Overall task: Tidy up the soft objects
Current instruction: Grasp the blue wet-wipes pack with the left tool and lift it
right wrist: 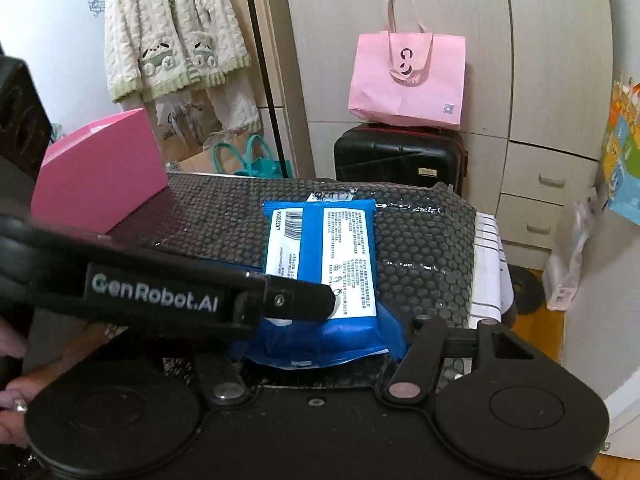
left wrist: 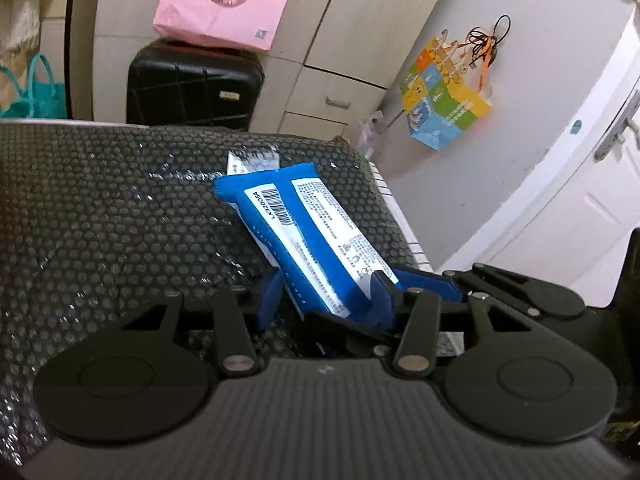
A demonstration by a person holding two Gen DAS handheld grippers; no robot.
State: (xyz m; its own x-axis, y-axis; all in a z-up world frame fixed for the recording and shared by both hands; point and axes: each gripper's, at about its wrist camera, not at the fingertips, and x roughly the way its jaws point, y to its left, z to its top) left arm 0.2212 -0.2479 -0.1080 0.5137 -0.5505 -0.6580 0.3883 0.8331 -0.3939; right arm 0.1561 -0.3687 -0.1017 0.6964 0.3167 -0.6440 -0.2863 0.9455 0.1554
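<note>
A soft blue pack with white printed labels (left wrist: 304, 224) lies on a black bubble-wrap sheet (left wrist: 100, 220). My left gripper (left wrist: 324, 300) has its blue fingers closed on the pack's near end, one on each side. In the right wrist view the same pack (right wrist: 320, 248) lies flat on the bubble wrap (right wrist: 420, 240), and the left gripper's black body reaches in from the left over its near end. My right gripper (right wrist: 320, 356) holds the pack's near edge; its fingertips are hidden by the pack and the other gripper.
A pink box (right wrist: 100, 172) stands at the sheet's left. Behind are a black suitcase (right wrist: 400, 156) with a pink bag (right wrist: 408, 80) on top, a wardrobe with drawers (right wrist: 552, 184), and a hanging cream cardigan (right wrist: 172, 32). A striped cloth (right wrist: 490, 264) shows at the sheet's right edge.
</note>
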